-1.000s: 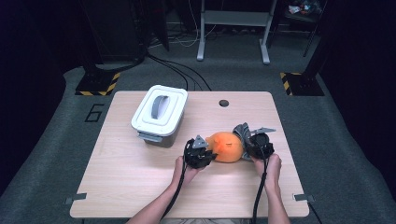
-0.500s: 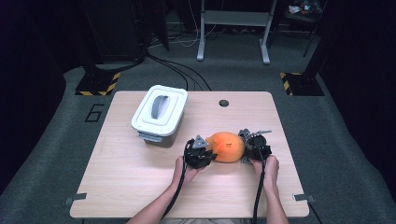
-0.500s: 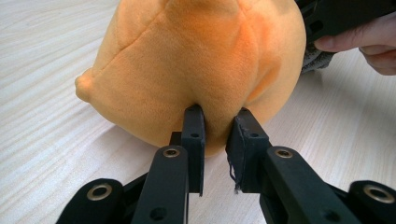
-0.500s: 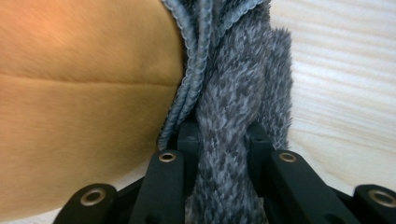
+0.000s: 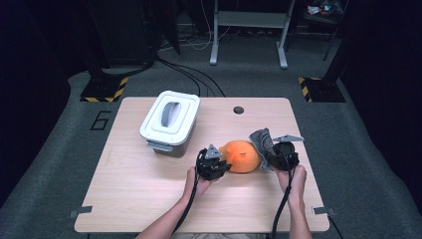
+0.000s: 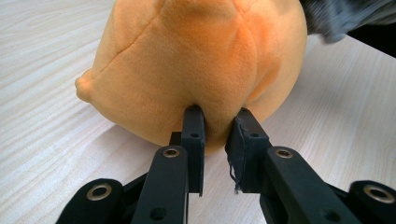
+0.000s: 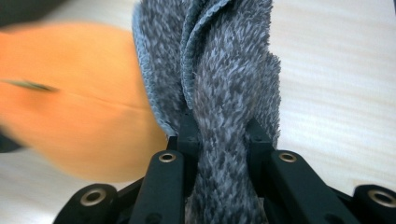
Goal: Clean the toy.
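Both forearms reach in from the table's (image 5: 149,199) near edge, the left gripper (image 5: 215,167) level and pinching a fold of the one orange plush (image 5: 240,155) at mid-table. The right gripper (image 5: 278,154), just right of the plush, is clamped on the one grey cloth (image 5: 261,139), which stands against the plush. One lidded white bin (image 5: 169,119) sits well left of them.
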### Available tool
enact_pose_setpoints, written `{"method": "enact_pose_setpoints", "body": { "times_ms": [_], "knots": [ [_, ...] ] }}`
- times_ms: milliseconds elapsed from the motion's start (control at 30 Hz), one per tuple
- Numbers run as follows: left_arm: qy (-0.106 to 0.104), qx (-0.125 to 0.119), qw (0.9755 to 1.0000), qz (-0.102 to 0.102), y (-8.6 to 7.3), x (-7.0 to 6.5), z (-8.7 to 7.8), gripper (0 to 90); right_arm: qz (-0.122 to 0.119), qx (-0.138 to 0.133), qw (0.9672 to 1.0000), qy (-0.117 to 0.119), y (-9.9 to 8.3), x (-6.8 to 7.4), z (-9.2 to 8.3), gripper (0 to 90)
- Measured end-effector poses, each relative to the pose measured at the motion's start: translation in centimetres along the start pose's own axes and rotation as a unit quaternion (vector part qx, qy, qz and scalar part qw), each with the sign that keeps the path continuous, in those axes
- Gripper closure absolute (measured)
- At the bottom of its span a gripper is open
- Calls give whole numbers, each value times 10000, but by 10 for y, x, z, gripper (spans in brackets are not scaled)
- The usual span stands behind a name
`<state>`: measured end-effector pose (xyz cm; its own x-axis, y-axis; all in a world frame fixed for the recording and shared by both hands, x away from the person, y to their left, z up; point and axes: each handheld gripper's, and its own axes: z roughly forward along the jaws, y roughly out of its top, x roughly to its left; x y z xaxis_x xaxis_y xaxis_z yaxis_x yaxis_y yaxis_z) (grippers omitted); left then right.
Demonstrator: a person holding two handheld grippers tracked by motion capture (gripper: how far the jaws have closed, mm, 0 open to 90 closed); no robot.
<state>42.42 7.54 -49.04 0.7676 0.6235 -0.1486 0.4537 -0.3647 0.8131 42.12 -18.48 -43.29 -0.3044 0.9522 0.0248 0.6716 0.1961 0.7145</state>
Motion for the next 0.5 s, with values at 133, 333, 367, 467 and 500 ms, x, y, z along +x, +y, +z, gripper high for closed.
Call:
{"method": "enact_pose_setpoints", "body": {
  "times_ms": [133, 333, 367, 467, 500],
  "knots": [
    [-1, -10, 10000, 12, 1, 0, 0, 767, -183, -267, 9992, 245, 9, 13, -16, 740],
    [0, 27, 10000, 43, 1, -1, 0, 767, -601, -444, 9960, 494, 20, 42, -28, 739],
    [9, -6, 10000, -2, 1, -1, 0, 767, -673, -433, 9955, 515, 21, 46, -28, 739],
    [9, 20, 10000, 58, 2, -1, 0, 767, -787, -456, 9938, 641, 25, 59, -27, 738],
    [-8, 31, 10000, 68, 2, -1, 0, 767, -841, -455, 9931, 678, 26, 63, -25, 738]
  ]
}}
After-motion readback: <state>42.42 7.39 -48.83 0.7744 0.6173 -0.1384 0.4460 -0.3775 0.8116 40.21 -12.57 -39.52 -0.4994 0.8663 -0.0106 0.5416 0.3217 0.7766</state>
